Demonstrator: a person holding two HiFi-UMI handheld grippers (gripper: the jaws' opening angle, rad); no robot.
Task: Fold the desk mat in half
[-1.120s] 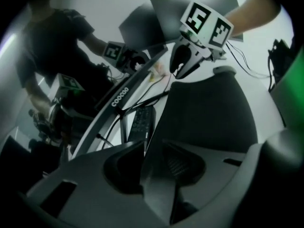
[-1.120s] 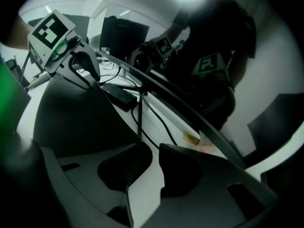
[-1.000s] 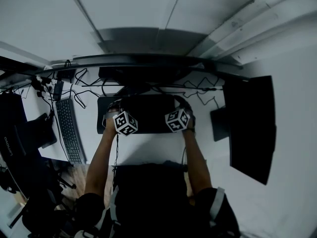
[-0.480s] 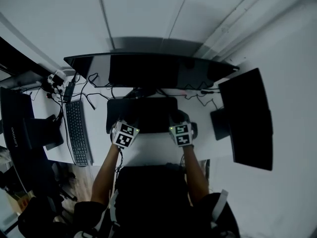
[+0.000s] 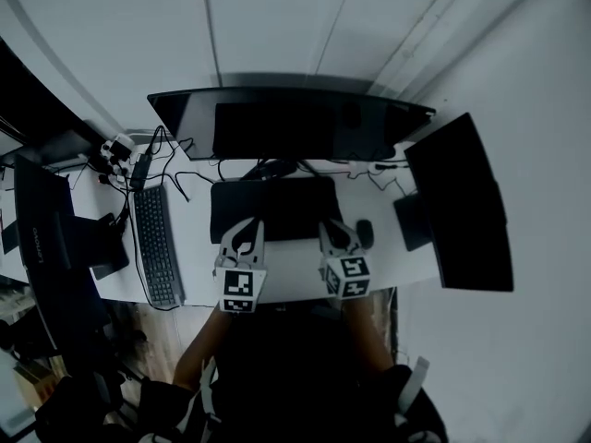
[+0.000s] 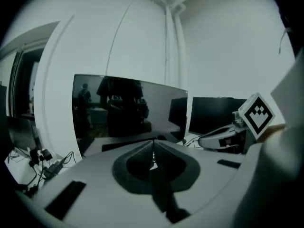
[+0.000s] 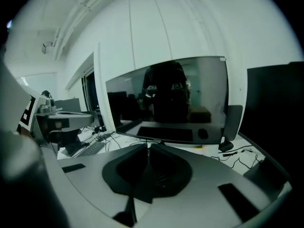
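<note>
Desk mat [image 5: 272, 209] flat on the counter [image 5: 288, 261] before the monitor [image 5: 286, 127], unfolded. Left gripper [image 5: 246, 231] and right gripper [image 5: 332, 232] above its near edge, fingers just clenched on nothing. Likely to shove it askew or knock the mouse [image 5: 364, 233] if lowered clenched.

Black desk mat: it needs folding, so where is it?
Head view: the black rectangular desk mat lies mid-desk before the curved monitor, between the black keyboard, left, and the dark mouse, right.

Black desk mat [image 5: 275, 207], white desk [image 5: 199, 240], black keyboard [image 5: 157, 245], black monitor [image 5: 286, 125], white wall [image 5: 277, 26]
</note>
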